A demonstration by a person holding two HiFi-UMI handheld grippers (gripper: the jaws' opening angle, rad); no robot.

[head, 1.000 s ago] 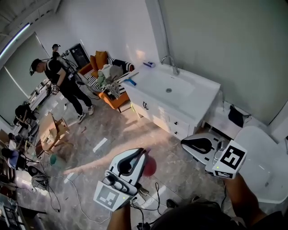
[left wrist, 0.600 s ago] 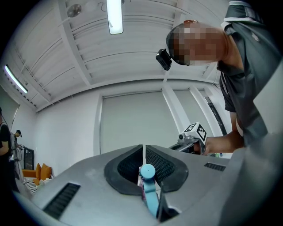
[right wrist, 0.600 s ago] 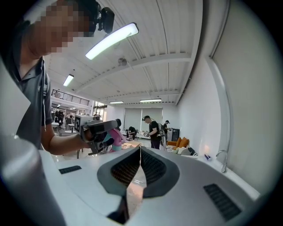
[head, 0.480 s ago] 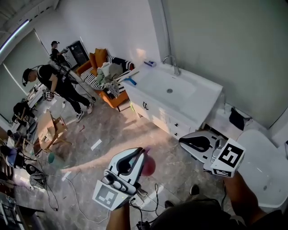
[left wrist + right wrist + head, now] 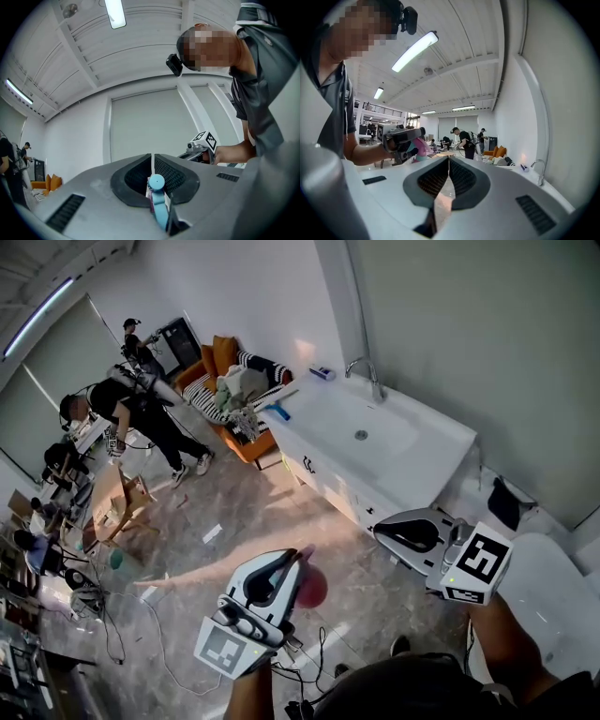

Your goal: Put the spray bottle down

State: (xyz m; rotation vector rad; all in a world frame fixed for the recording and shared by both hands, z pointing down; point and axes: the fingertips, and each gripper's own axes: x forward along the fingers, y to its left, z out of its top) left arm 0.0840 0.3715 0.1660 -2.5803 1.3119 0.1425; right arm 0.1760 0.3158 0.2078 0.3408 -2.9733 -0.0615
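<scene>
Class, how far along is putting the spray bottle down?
Done: the left tool is shut on the spray bottle. In hand: it is held above the floor, the right tool shut and empty. Left: setting it down, perhaps on the white counter, and letting go.

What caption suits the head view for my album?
Left gripper shut on a pink spray bottle, right gripper shut empty, near a white sink.

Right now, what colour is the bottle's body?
The bottle is pink-red, clearest in the head view.
</scene>
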